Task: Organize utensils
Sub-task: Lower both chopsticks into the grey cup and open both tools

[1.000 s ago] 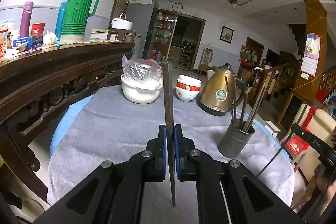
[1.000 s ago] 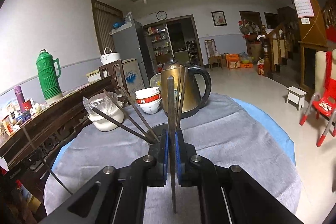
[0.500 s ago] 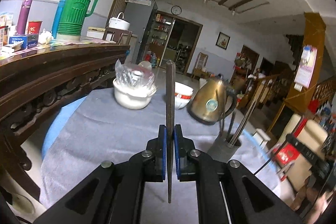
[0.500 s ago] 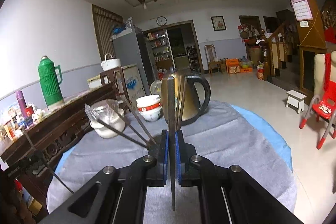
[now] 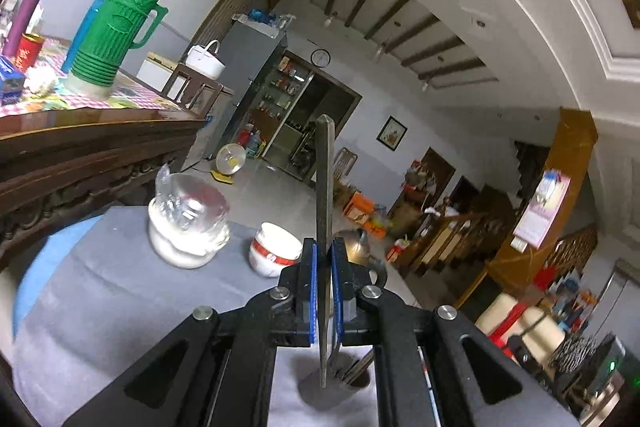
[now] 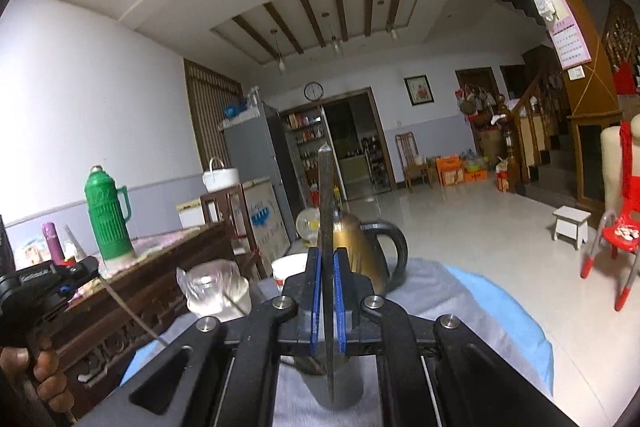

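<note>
My left gripper (image 5: 324, 247) is shut on a dark chopstick (image 5: 323, 179) that stands upright between its blue pads. Right under the chopstick's lower end stands the grey utensil holder (image 5: 312, 397) with other chopsticks leaning in it. My right gripper (image 6: 327, 253) is shut on a second dark chopstick (image 6: 326, 195), also upright, with the same holder (image 6: 348, 387) just below its lower tip. In the right wrist view the left gripper's handle (image 6: 40, 287) shows at the far left in a hand (image 6: 44, 371), its chopstick (image 6: 132, 315) slanting down toward the holder.
On the grey tablecloth (image 5: 100, 307) stand a white bowl under plastic wrap (image 5: 188, 227), a red-and-white bowl (image 5: 274, 253) and a golden kettle (image 6: 360, 251) behind the grippers. A dark wooden sideboard (image 5: 80, 147) with a green thermos (image 5: 116, 27) runs along the left.
Both grippers have risen, each still holding its chopstick. The left view has tilted and swung toward the holder, which now sits directly under both chopsticks instead of off to the side.
</note>
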Demonstrator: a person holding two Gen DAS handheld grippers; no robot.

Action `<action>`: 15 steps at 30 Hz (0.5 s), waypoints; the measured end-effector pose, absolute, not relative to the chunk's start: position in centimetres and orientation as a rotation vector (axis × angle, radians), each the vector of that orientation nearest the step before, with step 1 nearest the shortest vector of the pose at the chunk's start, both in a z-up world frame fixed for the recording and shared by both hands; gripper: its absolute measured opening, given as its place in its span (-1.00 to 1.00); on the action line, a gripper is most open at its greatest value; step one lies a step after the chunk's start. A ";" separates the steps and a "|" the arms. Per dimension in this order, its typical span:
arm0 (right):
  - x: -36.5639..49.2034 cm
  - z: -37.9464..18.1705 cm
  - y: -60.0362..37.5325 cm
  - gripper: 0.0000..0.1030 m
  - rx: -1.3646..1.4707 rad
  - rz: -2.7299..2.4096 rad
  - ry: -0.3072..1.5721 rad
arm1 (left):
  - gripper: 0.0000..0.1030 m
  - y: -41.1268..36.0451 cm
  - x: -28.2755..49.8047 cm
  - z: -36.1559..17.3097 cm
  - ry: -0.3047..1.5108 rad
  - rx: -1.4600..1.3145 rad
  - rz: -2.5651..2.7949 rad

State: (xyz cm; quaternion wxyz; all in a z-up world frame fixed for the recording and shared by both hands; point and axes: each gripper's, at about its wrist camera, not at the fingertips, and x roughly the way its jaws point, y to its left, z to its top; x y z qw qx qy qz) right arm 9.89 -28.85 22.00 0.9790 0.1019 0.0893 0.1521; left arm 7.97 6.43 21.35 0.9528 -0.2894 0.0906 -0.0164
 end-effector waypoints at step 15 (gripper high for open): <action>14.0 21.5 -27.9 -0.87 0.218 0.321 0.198 | -0.86 4.3 15.4 21.3 0.222 -0.612 -0.091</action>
